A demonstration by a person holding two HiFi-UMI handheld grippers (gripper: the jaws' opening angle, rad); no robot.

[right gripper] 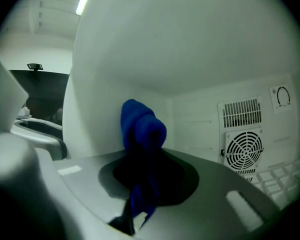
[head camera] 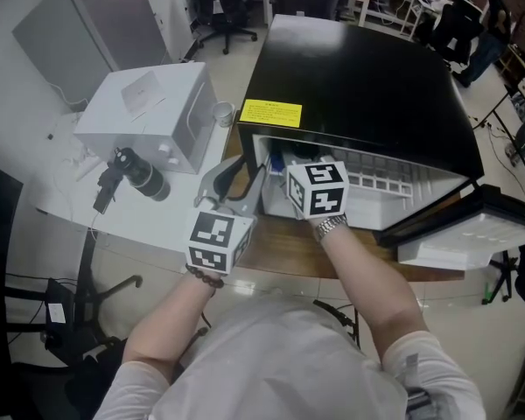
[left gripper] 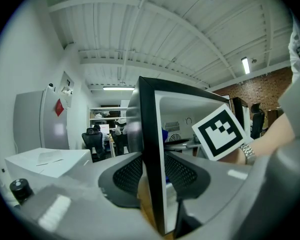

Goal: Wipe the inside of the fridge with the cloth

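A brown wooden counter (head camera: 280,254) carries a black box-shaped mini fridge (head camera: 359,86), which reaches almost to its front edge. Beside its left edge, a white counter (head camera: 131,221) holds a white boxy appliance (head camera: 149,112) towards the back, a black cylindrical device (head camera: 138,175) nearer the front edge, and a small clear cup (head camera: 223,112) by the right edge.

Even light from ceiling strip lights (left gripper: 245,65) fills the room; glare streaks the black fridge (head camera: 367,86). Both gripper views bend toward dark rounded edges; inside the fridge, dim, greenish, soft.
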